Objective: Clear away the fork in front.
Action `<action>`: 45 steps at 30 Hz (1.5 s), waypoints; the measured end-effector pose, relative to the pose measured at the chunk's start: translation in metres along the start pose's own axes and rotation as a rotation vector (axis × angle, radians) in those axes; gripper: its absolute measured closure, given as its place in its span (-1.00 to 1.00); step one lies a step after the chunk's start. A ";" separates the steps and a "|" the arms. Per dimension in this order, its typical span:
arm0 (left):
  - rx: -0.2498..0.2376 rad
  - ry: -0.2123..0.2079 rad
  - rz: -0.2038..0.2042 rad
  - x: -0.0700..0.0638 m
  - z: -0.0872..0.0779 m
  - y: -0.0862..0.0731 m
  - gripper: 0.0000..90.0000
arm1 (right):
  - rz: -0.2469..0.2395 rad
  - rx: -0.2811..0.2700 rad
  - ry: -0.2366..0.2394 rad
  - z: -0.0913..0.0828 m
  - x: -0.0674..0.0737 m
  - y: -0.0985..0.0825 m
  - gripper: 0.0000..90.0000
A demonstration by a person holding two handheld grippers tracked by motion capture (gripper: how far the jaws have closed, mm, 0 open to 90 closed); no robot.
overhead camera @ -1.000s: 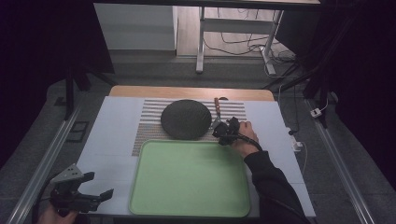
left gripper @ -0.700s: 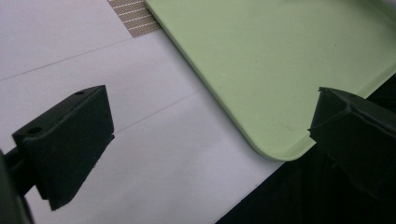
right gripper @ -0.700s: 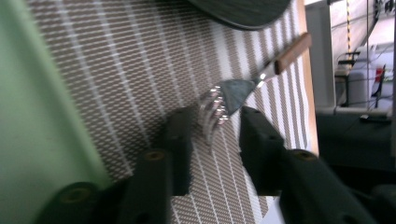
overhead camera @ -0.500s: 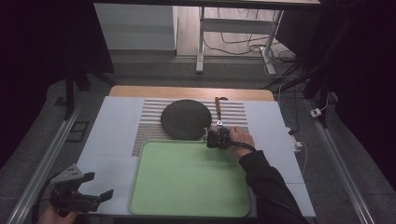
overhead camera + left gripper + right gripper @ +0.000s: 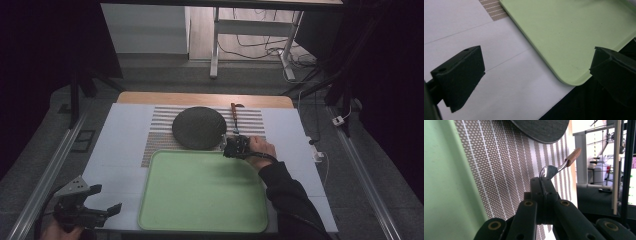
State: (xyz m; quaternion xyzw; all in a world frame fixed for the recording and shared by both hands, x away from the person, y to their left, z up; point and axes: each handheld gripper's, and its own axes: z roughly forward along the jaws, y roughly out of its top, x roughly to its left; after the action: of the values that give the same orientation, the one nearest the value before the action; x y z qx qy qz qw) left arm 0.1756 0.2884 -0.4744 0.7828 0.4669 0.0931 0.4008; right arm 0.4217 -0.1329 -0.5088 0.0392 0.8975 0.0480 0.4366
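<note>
Spoon [image 5: 548, 172] with a brown wooden handle: pinched by its shiny bowl, just past the far right corner of the green tray [image 5: 200, 195]. Handle pointing away from the tray, lifted a little off the striped mat [image 5: 499, 170] in the right gripper view.

Nearest of all, by the tray's near left corner: left gripper [image 5: 105, 198], held in a hand at the bottom edge of the high view. Jaws wide apart, nothing between them. In the left gripper view [image 5: 536, 70], just white table [image 5: 461, 20] and the rounded corner of the tray [image 5: 564, 30] seen through the gap.

Next, the tray itself, flat on the white table [image 5: 125, 130], nothing on it.

At the tray's far edge, near its right corner: right gripper [image 5: 231, 147] in a hand [image 5: 260, 150] with a dark sleeve. Jaws squeezed tight together [image 5: 541, 180], with the spoon's bowl caught at their tips.

Beyond the tray: the striped mat [image 5: 160, 140], touching the tray's far edge. On the mat, a round dark plate [image 5: 198, 127], close to the tray and just left of the spoon [image 5: 233, 112]. Same plate [image 5: 541, 127] at the top of the right gripper view.
</note>
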 end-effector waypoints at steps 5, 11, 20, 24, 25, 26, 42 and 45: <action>-0.009 -0.006 0.008 -0.001 0.000 0.000 -1.00 | 0.067 -0.052 0.014 -0.013 -0.009 -0.006 1.00; -0.004 -0.010 0.037 -0.004 0.002 0.002 -1.00 | 0.160 -0.109 0.056 -0.033 -0.016 -0.014 1.00; -0.011 -0.037 0.025 -0.002 0.004 0.004 -1.00 | 0.358 -0.239 0.167 -0.065 -0.022 -0.030 1.00; -0.013 -0.051 0.032 -0.002 0.005 0.006 -1.00 | 0.433 -0.308 0.222 -0.080 -0.024 -0.037 1.00; -0.015 -0.056 0.032 -0.002 0.006 0.006 -1.00 | 0.452 -0.321 0.234 -0.083 -0.024 -0.039 1.00; -0.015 -0.061 0.033 -0.002 0.006 0.007 -1.00 | 0.467 -0.338 0.248 -0.087 -0.025 -0.040 1.00; -0.023 -0.144 0.078 -0.005 0.016 0.022 -1.00 | 0.667 -0.544 0.504 -0.128 -0.018 -0.070 1.00; -0.011 -0.151 0.105 -0.009 0.021 0.027 -1.00 | 0.670 -0.568 0.540 -0.134 -0.014 -0.076 1.00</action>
State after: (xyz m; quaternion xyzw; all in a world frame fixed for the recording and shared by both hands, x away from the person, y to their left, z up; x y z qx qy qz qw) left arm 0.1997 0.2633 -0.4674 0.8087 0.3931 0.0571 0.4338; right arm 0.3224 -0.2163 -0.4248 0.1905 0.8680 0.4355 0.1433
